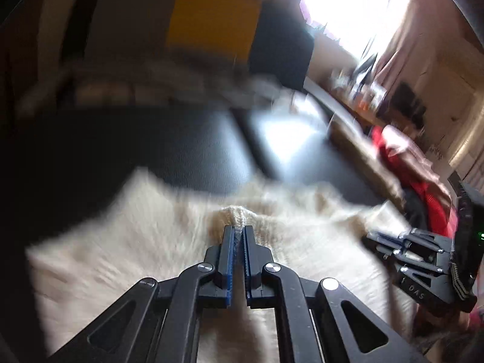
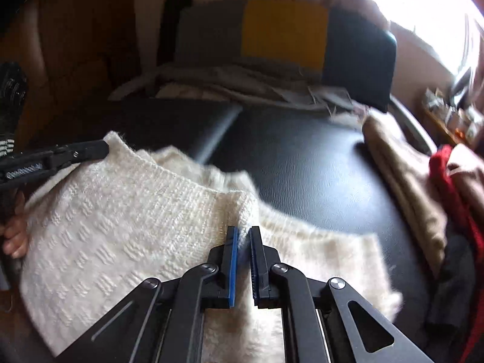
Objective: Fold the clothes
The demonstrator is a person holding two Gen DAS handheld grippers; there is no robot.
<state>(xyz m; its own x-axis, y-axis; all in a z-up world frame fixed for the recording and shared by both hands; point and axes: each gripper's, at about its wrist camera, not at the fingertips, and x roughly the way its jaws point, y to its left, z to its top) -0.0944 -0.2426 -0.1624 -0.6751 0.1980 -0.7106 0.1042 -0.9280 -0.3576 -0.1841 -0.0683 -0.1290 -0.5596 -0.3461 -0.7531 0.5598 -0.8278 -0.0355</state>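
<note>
A cream knitted sweater (image 2: 127, 211) lies on a black leather surface (image 2: 302, 163). My right gripper (image 2: 244, 230) is shut on a raised fold of the sweater's ribbed edge, with knit pinched between its blue pads. My left gripper (image 1: 239, 229) is shut on another bunched bit of the same sweater (image 1: 157, 242); this view is blurred. In the right wrist view the left gripper (image 2: 103, 148) comes in from the left, its tip at the sweater's far corner, and a person's fingers (image 2: 15, 236) hold its handle. The right gripper (image 1: 375, 239) shows at the right edge of the left wrist view.
A pile of clothes lies at the right: a tan garment (image 2: 402, 175), a red one (image 2: 444, 169) and something black (image 2: 453, 272). Grey, yellow and dark cushions (image 2: 284, 33) stand at the back over a light blanket (image 2: 242, 84). A bright window (image 2: 423, 9) glares at upper right.
</note>
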